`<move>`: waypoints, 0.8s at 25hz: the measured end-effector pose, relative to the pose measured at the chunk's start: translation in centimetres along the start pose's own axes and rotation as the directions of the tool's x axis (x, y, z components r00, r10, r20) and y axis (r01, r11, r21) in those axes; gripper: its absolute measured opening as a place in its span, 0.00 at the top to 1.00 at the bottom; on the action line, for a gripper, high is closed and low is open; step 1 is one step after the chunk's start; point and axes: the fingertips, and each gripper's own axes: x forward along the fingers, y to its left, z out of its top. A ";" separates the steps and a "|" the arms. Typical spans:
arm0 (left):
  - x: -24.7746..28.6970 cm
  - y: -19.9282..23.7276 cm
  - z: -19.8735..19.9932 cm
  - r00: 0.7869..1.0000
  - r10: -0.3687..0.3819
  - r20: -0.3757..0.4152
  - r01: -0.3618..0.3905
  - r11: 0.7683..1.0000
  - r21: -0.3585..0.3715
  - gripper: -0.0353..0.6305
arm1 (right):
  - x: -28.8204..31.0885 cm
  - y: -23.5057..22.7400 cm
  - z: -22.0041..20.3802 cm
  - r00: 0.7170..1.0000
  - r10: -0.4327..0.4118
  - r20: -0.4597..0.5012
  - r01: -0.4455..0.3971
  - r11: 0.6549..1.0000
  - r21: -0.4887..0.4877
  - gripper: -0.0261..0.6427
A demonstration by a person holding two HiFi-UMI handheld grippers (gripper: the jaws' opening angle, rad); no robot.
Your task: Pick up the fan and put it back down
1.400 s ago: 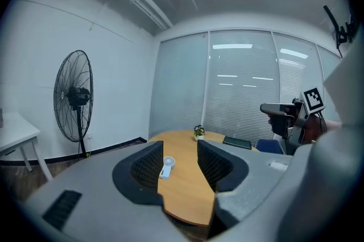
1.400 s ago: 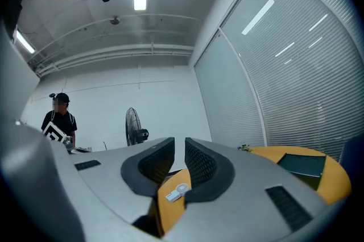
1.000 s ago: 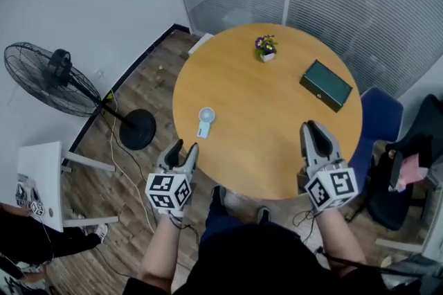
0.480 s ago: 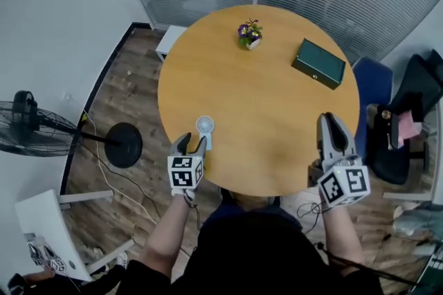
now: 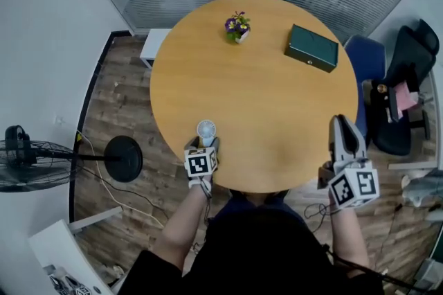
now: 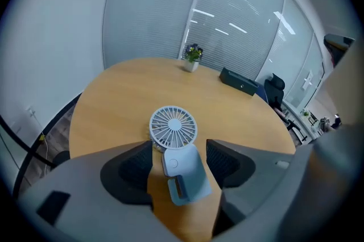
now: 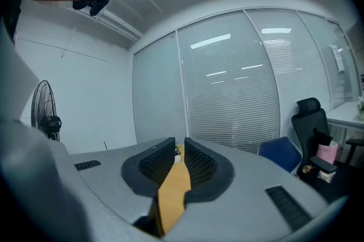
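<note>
A small pale-blue handheld fan [image 5: 206,129] lies flat on the round wooden table [image 5: 263,86], near its front left edge. In the left gripper view its round grille [image 6: 173,127] points away and its handle lies between the jaws. My left gripper [image 5: 205,143] [image 6: 179,151] is tilted down over it. Its jaws have just been opening and now stand wide, one on each side of the handle, pads clear of it. My right gripper [image 5: 342,124] [image 7: 179,150] hovers at the table's front right edge, pointing nearly level. It holds nothing, and only a thin slit shows between its pads.
A small potted plant [image 5: 237,26] and a dark green box [image 5: 311,48] stand at the far side of the table. A black floor fan [image 5: 28,162] with a round base [image 5: 123,158] stands at the left. A blue chair [image 5: 361,55] and a black chair [image 5: 408,72] stand at the right.
My left gripper has come forward and down from the table's edge onto the small fan, and its jaws now straddle the handle. The right gripper has barely shifted.
</note>
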 end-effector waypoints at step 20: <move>1.9 -0.4 -0.4 0.998 0.038 -0.048 -0.036 0.999 0.031 0.62 | -2.8 -3.7 -1.0 0.999 -0.043 -0.007 0.043 0.999 0.020 0.89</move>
